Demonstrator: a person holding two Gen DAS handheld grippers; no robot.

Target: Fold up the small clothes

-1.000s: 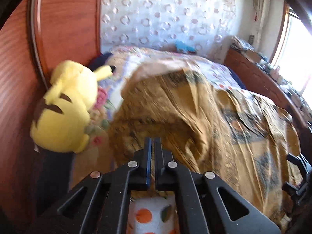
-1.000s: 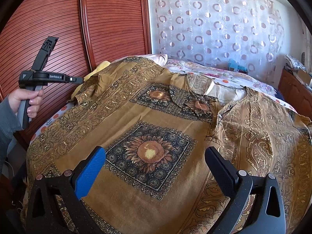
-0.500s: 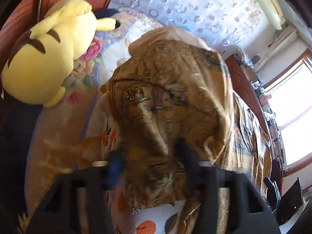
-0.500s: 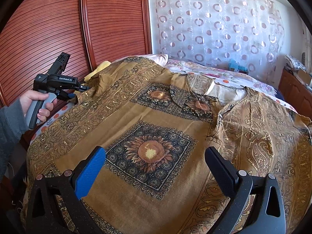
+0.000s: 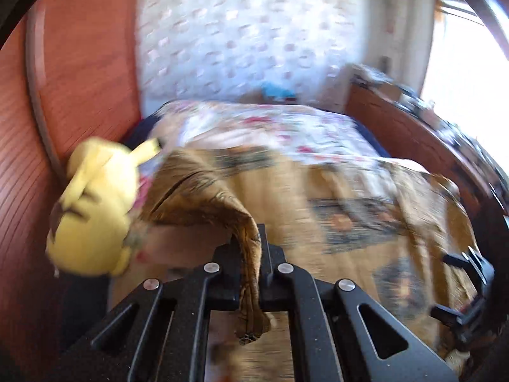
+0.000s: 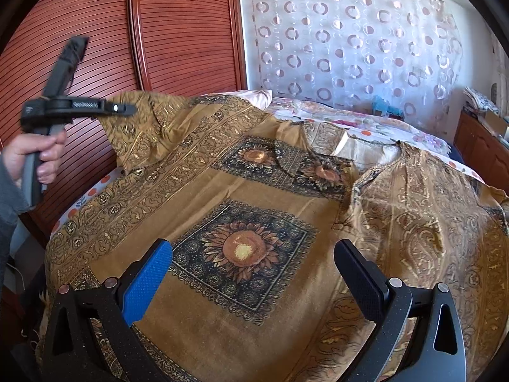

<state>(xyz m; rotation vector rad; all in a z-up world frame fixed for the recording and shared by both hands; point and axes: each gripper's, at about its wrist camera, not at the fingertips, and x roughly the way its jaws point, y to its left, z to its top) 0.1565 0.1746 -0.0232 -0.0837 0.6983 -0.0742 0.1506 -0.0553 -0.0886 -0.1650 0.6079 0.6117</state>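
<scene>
The brown patterned garment (image 6: 241,222) lies spread face up across the bed (image 6: 381,124), its sunflower squares running up the middle, which suits folding: flat cloth gives clean edges to bring over. The left hand-held gripper (image 5: 249,254) has its fingers pressed together on the garment's left sleeve or corner, and the cloth rises from the bed in a taut ridge into the jaws, with a short tail hanging out behind them. Seen from the right wrist camera, this same gripper (image 6: 122,108) is held up at the bed's left edge in the person's left hand (image 6: 38,152), the pinched cloth lifted clear of the mattress; that lift is probably the start of carrying the side across toward the middle. The left wrist view is blurred, so finer detail of the hold cannot be made out. The right hand-held gripper (image 6: 254,273) is spread wide and holds nothing; it hangs over the near hem, with the large sunflower panel showing between its fingers, and whether it touches the cloth cannot be told. A yellow plush toy (image 5: 92,210) sits just beside the lifted sleeve, against the red-brown slatted wardrobe (image 6: 159,31), close enough that the swinging cloth might brush it.
</scene>
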